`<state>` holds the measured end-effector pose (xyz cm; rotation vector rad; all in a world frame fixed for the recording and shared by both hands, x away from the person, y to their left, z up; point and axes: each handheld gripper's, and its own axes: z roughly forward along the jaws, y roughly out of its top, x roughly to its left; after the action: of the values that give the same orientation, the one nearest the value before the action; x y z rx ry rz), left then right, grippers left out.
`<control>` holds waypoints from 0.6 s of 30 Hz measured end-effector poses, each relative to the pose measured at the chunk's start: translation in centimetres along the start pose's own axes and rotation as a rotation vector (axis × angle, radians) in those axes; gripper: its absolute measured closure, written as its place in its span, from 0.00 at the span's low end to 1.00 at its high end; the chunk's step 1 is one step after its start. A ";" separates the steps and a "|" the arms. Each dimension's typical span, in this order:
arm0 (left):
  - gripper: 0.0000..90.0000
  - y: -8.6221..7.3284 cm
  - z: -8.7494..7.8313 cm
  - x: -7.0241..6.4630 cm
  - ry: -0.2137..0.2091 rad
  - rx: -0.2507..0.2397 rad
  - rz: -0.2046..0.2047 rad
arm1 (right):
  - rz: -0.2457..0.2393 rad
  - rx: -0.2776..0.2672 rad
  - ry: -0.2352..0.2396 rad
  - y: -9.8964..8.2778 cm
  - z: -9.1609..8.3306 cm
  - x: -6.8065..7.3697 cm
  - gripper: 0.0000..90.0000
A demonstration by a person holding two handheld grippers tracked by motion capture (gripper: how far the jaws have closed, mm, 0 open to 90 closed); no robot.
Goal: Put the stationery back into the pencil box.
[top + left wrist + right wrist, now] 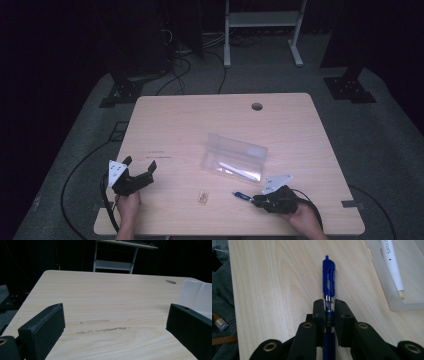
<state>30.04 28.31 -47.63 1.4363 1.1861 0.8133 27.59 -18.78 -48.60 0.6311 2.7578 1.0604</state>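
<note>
My right gripper point(329, 312) has its fingers clamped on the blue pen point(328, 277), which lies low over the desk point(175, 125), just in front of the clear plastic case point(235, 156) and to its right. A white pen point(392, 265) lies inside that case. My left gripper point(137, 167), well left of the case, holds its fingers wide apart on nothing.
</note>
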 end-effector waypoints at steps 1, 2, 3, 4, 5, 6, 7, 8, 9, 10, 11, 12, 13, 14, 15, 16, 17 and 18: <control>0.01 0.0 0.0 0.0 0.001 0.000 -0.001 | 0.000 -0.001 -0.001 0.0 -0.1 0.0 0.88; 0.01 0.0 0.0 0.0 0.001 0.000 -0.002 | 0.002 -0.002 0.001 0.0 -0.1 0.0 0.88; 0.01 0.0 0.0 0.0 0.002 0.000 -0.002 | 0.002 -0.005 0.000 0.1 -0.2 0.0 0.88; 0.01 0.0 0.0 0.0 0.002 -0.001 -0.003 | 0.005 -0.009 0.000 0.1 -0.3 0.0 0.88; 0.01 0.0 0.0 0.0 0.002 -0.001 -0.003 | 0.004 -0.012 0.002 0.1 -0.4 -0.1 0.88; 0.01 0.0 0.0 0.1 0.002 -0.001 -0.002 | 0.005 -0.014 0.001 0.1 -0.5 -0.2 0.88; 0.01 0.0 0.0 0.1 0.002 0.000 -0.002 | 0.005 -0.013 -0.001 0.1 -0.6 -0.2 0.88; 0.01 0.0 0.0 0.1 0.002 -0.001 -0.002 | 0.006 -0.015 0.000 0.2 -0.8 -0.3 0.88; 0.01 0.0 0.0 0.1 0.002 0.000 -0.002 | 0.008 -0.018 -0.001 0.2 -0.9 -0.3 0.88; 0.01 0.0 0.0 0.1 0.002 0.000 -0.002 | 0.009 -0.022 -0.003 0.3 -1.1 -0.3 0.88; 0.01 0.0 0.0 0.1 0.003 0.001 -0.001 | 0.007 -0.026 -0.004 0.4 -1.3 -0.4 0.88; 0.01 0.0 0.0 0.0 0.003 0.000 -0.001 | 0.008 -0.031 -0.004 0.5 -1.4 -0.5 0.88; 0.01 0.0 0.0 0.0 0.003 0.000 -0.001 | 0.008 -0.029 -0.007 0.7 -1.6 -0.5 0.88; 0.01 0.0 0.0 0.0 0.003 0.000 0.000 | 0.005 -0.028 -0.011 0.9 -1.8 -0.6 0.88; 0.01 0.0 0.0 0.0 0.003 0.000 0.001 | 0.001 -0.027 -0.016 1.1 -1.9 -0.7 0.88; 0.01 0.0 0.0 0.0 0.002 0.000 0.001 | 0.000 -0.028 -0.019 1.4 -2.1 -0.8 0.88; 0.01 0.0 0.0 0.0 0.002 -0.001 0.002 | -0.003 -0.026 -0.023 1.7 -2.3 -0.9 0.88; 0.01 0.0 0.0 0.0 0.002 -0.001 0.001 | -0.006 -0.022 -0.026 2.0 -2.4 -1.0 0.88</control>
<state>30.05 28.34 -47.65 1.4357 1.1865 0.8164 28.55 -19.34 -45.54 0.6285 2.7199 1.0724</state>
